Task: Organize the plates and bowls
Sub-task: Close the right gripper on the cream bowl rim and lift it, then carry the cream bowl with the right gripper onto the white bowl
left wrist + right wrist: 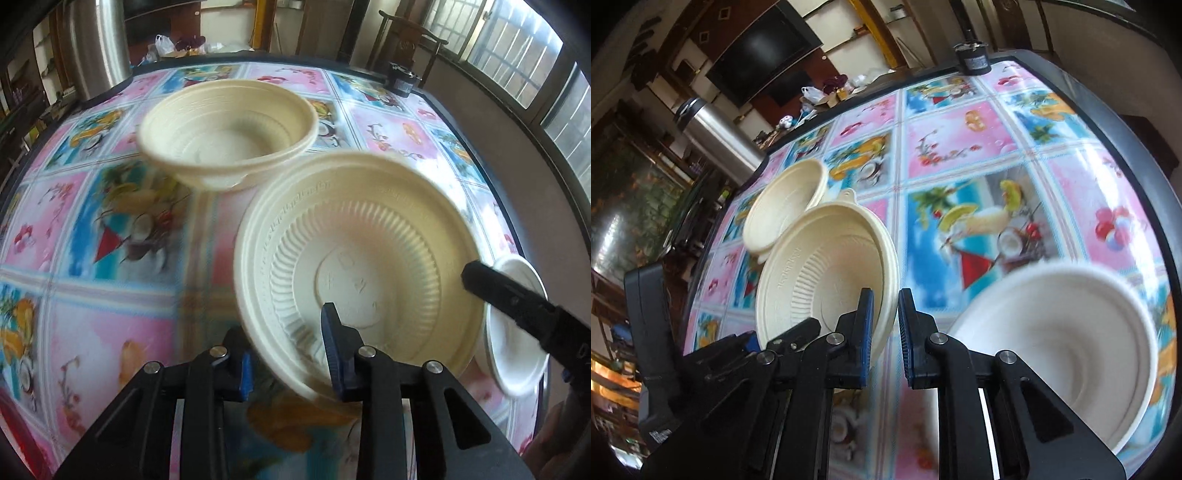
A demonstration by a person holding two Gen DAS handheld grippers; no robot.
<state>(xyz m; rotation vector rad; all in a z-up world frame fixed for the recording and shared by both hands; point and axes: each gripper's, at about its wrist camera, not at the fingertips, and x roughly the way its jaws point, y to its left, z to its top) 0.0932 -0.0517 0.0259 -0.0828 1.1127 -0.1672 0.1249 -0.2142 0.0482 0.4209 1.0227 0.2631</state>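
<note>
Left tool (286, 352) pinching near rim of ribbed plate (362, 266), plate tilted above surface (110, 325). Right tool (885, 332) straddling plate's opposite rim (890, 280), fingers narrowly apart, grip uncertain. White bowl (1067, 347) just right of plate. Cream bowl (229, 129) beyond, on surface. Step, likely: carrying plate to stack. Next needs levelling plate, choosing spot clear of both bowls.

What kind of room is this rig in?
Likely a home dining or living room: a table under a fruit-print tablecloth, a dark TV screen on the wall, and a carved wooden chair by barred windows.
</note>
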